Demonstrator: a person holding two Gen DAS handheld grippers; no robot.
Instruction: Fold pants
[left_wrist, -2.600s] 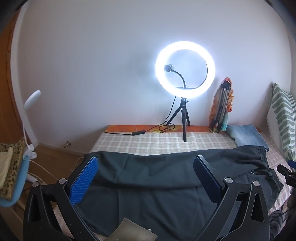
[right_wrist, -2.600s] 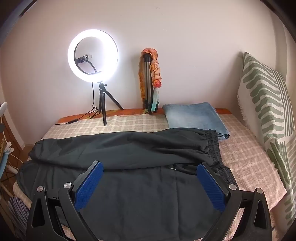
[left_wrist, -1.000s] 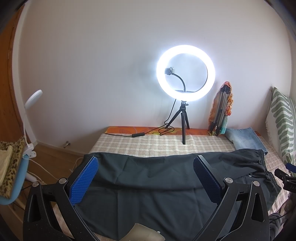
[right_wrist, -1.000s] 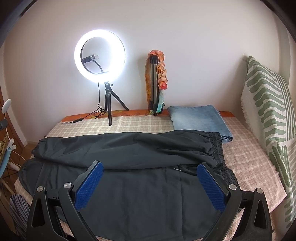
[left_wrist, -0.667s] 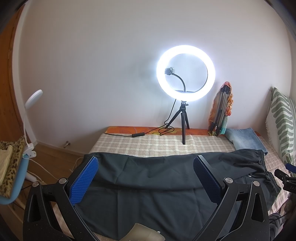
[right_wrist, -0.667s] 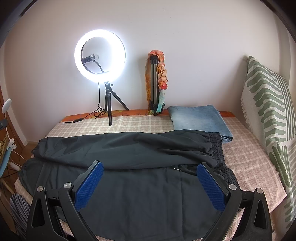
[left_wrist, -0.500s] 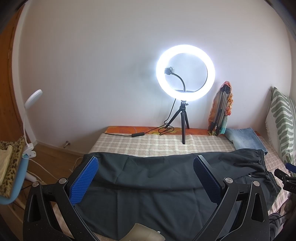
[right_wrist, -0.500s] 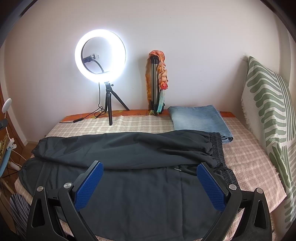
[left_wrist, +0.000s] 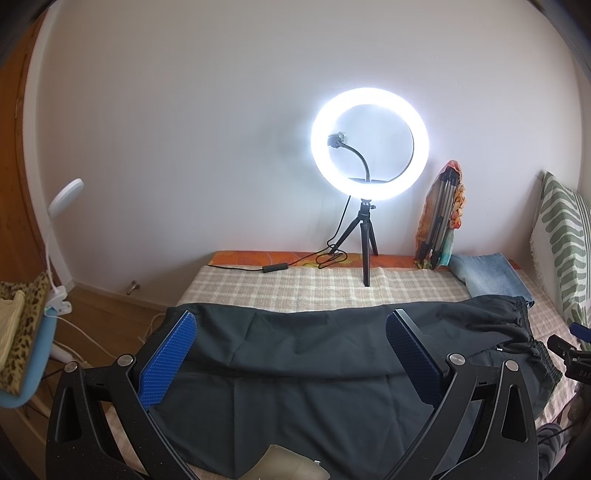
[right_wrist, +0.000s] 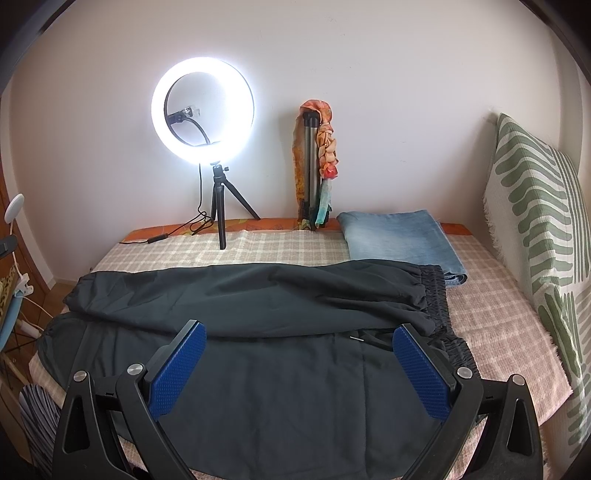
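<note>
No readable writing shows. The dark grey fabric pants (right_wrist: 258, 332) lie lengthwise across the checked bed cover (right_wrist: 295, 243), waistband toward the right edge beside the folded blue jeans (right_wrist: 399, 236). Only the left view shows a leopard-print cloth (left_wrist: 22, 332). The left gripper (left_wrist: 291, 354) and right gripper (right_wrist: 295, 365) hover, jaws spread wide.

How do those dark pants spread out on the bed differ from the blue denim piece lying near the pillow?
The dark pants are black and lie spread lengthwise across the bed, one leg laid over the other; the blue denim piece is pale blue and already folded into a compact rectangle. The dark pants show a gathered elastic waistband; the denim shows no waistband. The pants lie nearest both open grippers; the denim sits back by the wall. Both rest flat on the checked cover.
</note>
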